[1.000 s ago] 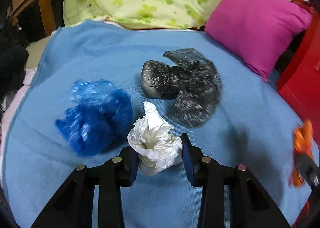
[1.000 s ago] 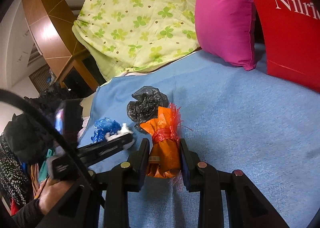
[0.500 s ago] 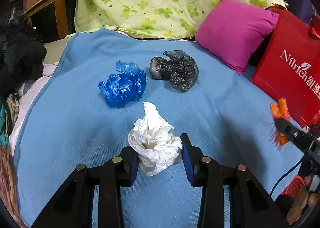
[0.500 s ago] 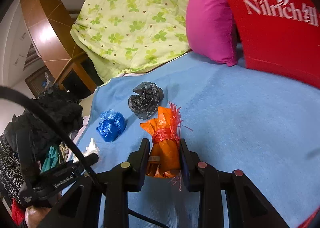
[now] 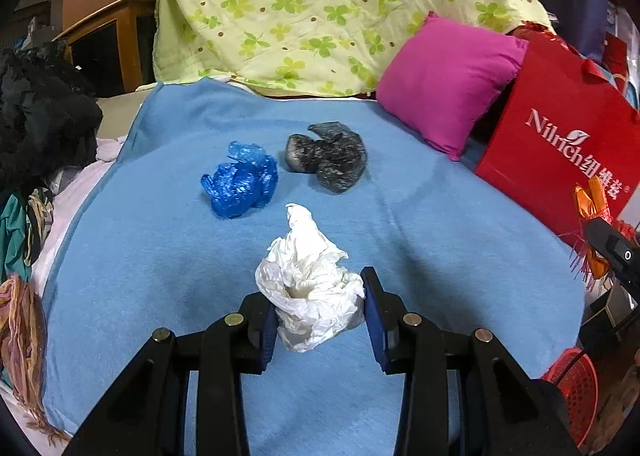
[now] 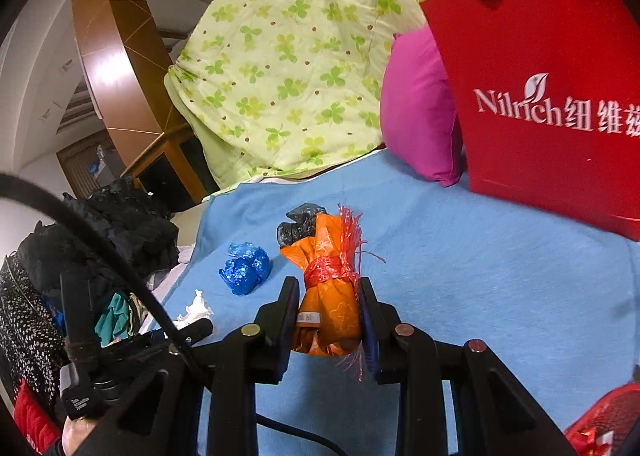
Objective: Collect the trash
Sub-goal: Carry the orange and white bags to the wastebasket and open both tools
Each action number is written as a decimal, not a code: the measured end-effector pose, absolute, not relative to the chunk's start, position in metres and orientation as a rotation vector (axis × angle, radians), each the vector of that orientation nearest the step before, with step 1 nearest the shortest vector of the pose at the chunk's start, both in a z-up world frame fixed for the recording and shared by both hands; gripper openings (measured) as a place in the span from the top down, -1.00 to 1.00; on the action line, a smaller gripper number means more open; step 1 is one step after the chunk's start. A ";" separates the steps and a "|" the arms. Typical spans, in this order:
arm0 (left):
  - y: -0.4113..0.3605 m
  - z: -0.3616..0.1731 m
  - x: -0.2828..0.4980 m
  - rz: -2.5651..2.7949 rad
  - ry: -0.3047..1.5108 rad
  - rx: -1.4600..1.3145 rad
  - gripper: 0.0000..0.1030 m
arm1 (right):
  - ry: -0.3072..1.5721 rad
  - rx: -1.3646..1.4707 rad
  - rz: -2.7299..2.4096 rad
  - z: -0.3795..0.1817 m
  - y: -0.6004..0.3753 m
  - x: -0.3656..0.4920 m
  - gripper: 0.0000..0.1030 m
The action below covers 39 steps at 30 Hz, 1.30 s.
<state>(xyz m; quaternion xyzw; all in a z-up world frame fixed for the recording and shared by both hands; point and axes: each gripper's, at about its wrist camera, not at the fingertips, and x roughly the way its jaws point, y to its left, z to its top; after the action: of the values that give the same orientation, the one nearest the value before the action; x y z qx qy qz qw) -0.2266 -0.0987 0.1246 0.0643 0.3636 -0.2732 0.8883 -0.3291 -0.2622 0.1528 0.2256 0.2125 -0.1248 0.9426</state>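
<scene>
My left gripper (image 5: 318,312) is shut on a crumpled white tissue wad (image 5: 310,288) and holds it above the blue blanket (image 5: 420,224). My right gripper (image 6: 328,316) is shut on an orange wrapper bundle (image 6: 328,288) tied with red string; it also shows at the right edge of the left wrist view (image 5: 592,212). A crumpled blue plastic bag (image 5: 240,184) and a crumpled black plastic bag (image 5: 328,156) lie on the blanket farther back. They also show in the right wrist view: the blue bag (image 6: 244,268) and the black bag (image 6: 296,224).
A red paper bag (image 5: 560,152) stands at the right beside a magenta pillow (image 5: 448,80). A green clover quilt (image 5: 312,8) is piled at the back. Dark clothes (image 5: 36,124) lie left. A red mesh basket (image 5: 576,396) sits low at the right, off the bed.
Both grippers have pulled back and up from the blanket with their trash held. The blue and black bags now look smaller and farther away. The red bag has come into fuller view.
</scene>
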 end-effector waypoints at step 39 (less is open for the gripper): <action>-0.221 0.130 -0.381 -0.938 0.699 0.335 0.22 | 0.632 0.815 -0.865 0.010 -0.367 -0.634 0.36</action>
<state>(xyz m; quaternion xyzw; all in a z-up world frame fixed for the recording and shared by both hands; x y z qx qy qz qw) -0.3807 -0.2208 0.1303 0.1574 0.3284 -0.4408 0.8204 -0.6341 -0.3669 0.0098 0.3774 0.2929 -0.4006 0.7819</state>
